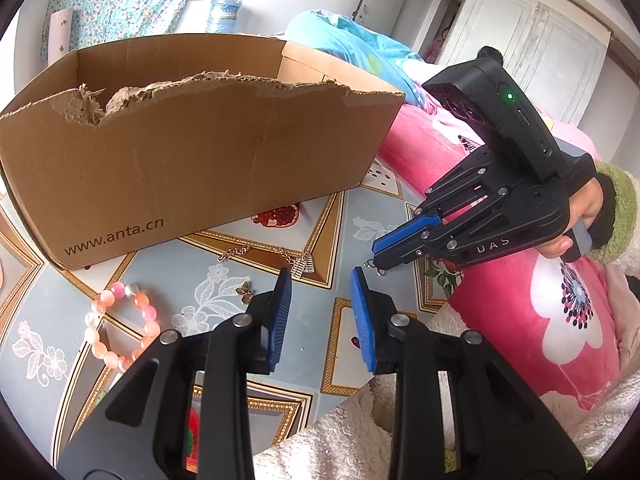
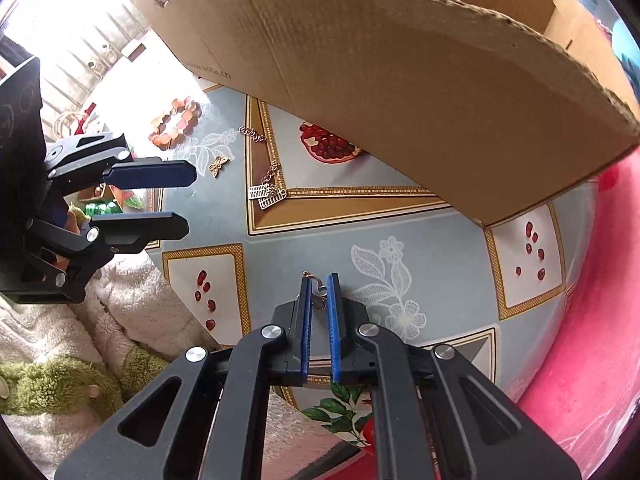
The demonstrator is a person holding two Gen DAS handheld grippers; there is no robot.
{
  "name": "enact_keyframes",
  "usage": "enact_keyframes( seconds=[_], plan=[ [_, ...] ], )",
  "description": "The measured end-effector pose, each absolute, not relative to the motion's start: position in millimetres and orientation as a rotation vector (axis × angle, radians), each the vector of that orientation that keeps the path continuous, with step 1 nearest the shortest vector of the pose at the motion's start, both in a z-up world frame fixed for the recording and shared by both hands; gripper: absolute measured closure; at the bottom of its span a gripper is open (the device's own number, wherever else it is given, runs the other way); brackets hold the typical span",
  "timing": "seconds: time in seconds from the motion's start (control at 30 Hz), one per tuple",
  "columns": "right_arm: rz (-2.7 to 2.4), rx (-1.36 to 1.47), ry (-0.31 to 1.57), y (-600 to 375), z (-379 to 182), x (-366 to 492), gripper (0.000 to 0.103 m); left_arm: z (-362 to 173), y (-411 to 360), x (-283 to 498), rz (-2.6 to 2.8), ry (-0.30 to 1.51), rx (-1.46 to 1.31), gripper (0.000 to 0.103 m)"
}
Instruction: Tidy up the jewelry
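My right gripper [image 2: 320, 280] points down at the patterned tablecloth [image 2: 420, 232], shut on a small metal earring [image 2: 320, 292] whose wire loops show between the blue pads. From the left wrist view the earring [image 1: 380, 271] pokes out of the right gripper [image 1: 374, 258] tips. The left gripper [image 1: 320, 280] hangs open over the cloth, holding nothing, and appears at the left edge of the right wrist view [image 2: 188, 196]. On the cloth lie a pink bead bracelet [image 1: 120, 328], a butterfly charm [image 1: 244, 292] and a chain with small abacus pendants [image 1: 300, 268].
A torn open cardboard box [image 1: 200, 152] stands at the back of the table, just behind the jewelry. A pink flowered blanket [image 1: 560, 320] borders the table on the right. White fleece [image 1: 340, 432] lies under the left gripper. A gloved hand [image 1: 588, 216] holds the right gripper.
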State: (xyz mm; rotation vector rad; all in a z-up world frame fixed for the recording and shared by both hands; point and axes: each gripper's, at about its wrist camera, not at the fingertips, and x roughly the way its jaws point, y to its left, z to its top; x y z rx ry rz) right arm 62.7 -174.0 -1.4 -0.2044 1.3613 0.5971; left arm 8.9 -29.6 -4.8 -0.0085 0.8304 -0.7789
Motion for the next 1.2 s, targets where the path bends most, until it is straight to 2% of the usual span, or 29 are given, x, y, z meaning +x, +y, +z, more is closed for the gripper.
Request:
enact_keyframes(
  seconds=[0.13,0.37,0.4,0.43,0.5,0.73,0.87,1.03,1.2],
  plan=[
    [0.557,-0.090,1.347,-194,-2,59,0.099,-5,-35,8,-0.790,0.832,-0.003,0.074],
    [0.457,0.054,1.265,-220,5,49,0.097,-6,-45,5,-0.806,0.835,0.024,0.074],
    [0.463,0.051,1.256,-219,6,46,0.092,-6,-45,5,-0.806,0.834,0.025,0.074],
    [0.458,0.035,1.248,-218,7,44,0.080,-6,-44,5,-0.804,0.835,0.025,0.074],
    [0.459,-0.012,1.240,-212,9,40,0.071,-6,-44,6,-0.800,0.835,0.026,0.074],
    [0.425,-0.186,1.218,-185,8,34,0.071,-5,-42,6,-0.794,0.829,0.027,0.074],
    [0.391,-0.184,1.223,-181,8,37,0.074,-4,-37,5,-0.795,0.823,0.010,0.074],
    [0.342,-0.128,1.240,-184,8,46,0.092,0,-29,2,-0.800,0.807,-0.009,0.074],
    [0.313,-0.084,1.247,-185,8,48,0.097,6,-20,-2,-0.799,0.786,-0.021,0.074]
  ],
)
